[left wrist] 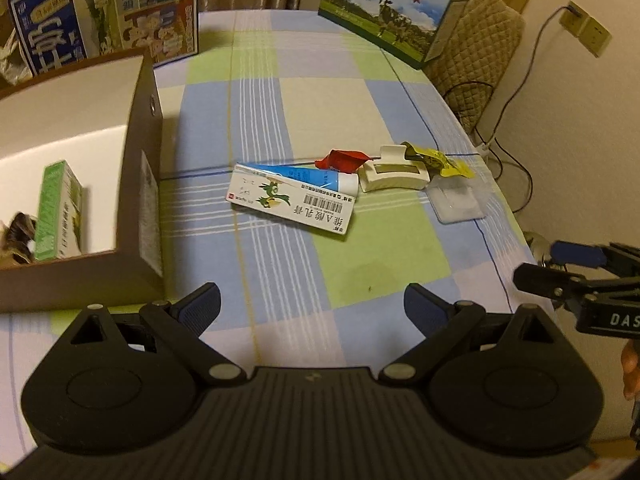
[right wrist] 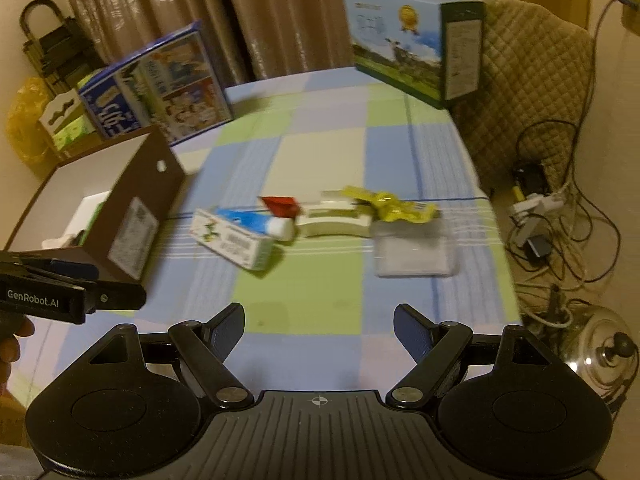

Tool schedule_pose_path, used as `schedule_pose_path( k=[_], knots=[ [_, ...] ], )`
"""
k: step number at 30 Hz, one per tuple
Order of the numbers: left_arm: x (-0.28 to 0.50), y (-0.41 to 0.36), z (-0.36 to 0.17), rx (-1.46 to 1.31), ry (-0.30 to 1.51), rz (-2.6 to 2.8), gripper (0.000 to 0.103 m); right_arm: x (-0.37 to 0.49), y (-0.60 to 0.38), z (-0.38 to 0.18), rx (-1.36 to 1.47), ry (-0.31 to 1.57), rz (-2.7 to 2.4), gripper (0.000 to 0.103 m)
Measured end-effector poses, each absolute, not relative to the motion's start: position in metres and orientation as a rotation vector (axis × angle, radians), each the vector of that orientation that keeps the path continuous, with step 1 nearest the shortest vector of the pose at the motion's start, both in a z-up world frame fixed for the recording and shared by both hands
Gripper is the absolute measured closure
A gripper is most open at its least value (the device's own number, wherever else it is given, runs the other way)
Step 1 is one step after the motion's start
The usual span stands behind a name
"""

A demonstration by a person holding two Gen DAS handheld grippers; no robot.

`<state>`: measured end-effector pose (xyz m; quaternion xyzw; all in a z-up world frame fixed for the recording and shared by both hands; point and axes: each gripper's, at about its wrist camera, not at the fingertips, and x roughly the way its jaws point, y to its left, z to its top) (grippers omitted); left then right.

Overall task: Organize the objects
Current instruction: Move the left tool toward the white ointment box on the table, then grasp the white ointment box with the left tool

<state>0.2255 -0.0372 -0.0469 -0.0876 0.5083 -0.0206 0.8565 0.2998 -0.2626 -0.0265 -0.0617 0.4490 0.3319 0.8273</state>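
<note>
Lying in a loose cluster at mid-table, the carton [left wrist: 291,201], tube [left wrist: 304,176], red wrapper [left wrist: 342,160], white clip [left wrist: 394,176], yellow wrapper [left wrist: 440,162] and clear case [left wrist: 456,200] touch or overlap, apparently awaiting sorting. An open brown box [left wrist: 140,184] at left already holds a green packet [left wrist: 58,212], so it probably serves as the bin. Both the left gripper [left wrist: 312,306] and right gripper [right wrist: 319,326] hover short of the cluster, fingers spread wide, empty, ready for a pick.

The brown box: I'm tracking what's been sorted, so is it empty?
No: the left wrist view shows a green carton standing inside the brown box on its white floor.
</note>
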Motion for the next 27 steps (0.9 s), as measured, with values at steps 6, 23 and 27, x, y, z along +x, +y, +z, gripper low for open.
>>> schedule_pose_path(
  k=[6, 23, 27],
  knots=[
    [0.248, -0.048, -0.065, -0.281, 1.084, 0.004, 0.007, 0.323, -0.283, -0.033, -0.125, 0.951, 0.664, 0.024],
    [0.320, -0.028, -0.120, -0.532, 1.073, 0.261, 0.007, 0.370, -0.324, -0.047, -0.094, 0.977, 0.554, 0.024],
    [0.330, -0.021, -0.133, -0.599, 1.084, 0.298, 0.008, 0.375, -0.326, -0.050, -0.094, 0.988, 0.543, 0.024]
  ],
)
